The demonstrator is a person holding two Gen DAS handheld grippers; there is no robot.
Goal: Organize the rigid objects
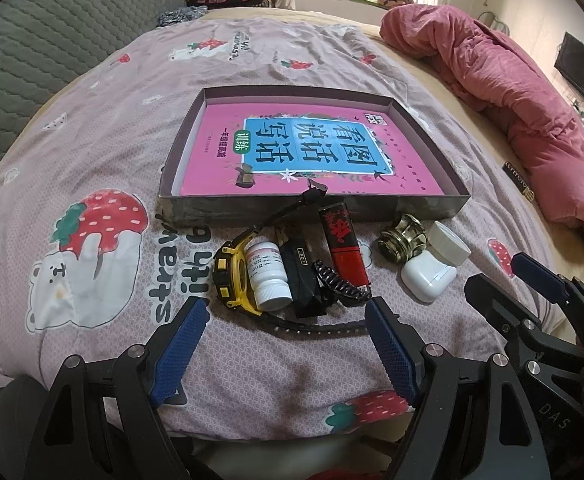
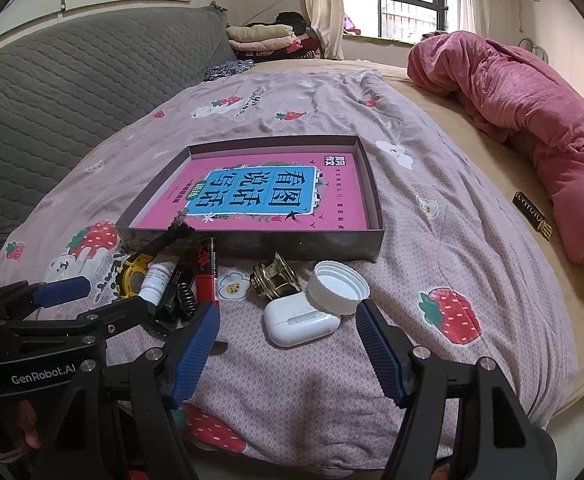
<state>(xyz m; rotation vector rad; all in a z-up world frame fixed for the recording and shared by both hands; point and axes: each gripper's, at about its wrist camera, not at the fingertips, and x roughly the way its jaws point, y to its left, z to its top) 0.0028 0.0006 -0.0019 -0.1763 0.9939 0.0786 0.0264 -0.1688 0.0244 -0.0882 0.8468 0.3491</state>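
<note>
Two grippers, left gripper [image 1: 281, 344] and right gripper [image 2: 287, 344], gape wide, holding nothing. Just ahead of the right one, the white earbud case [image 2: 300, 322] looks light, smooth, slippery; pinch its flat sides.

Open tongs [image 1: 283, 322], watch [image 1: 229, 276], box [image 1: 312, 208]

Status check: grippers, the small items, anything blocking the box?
Left gripper and right gripper open, empty. Small items on quilt before box. Nothing in the way.
</note>
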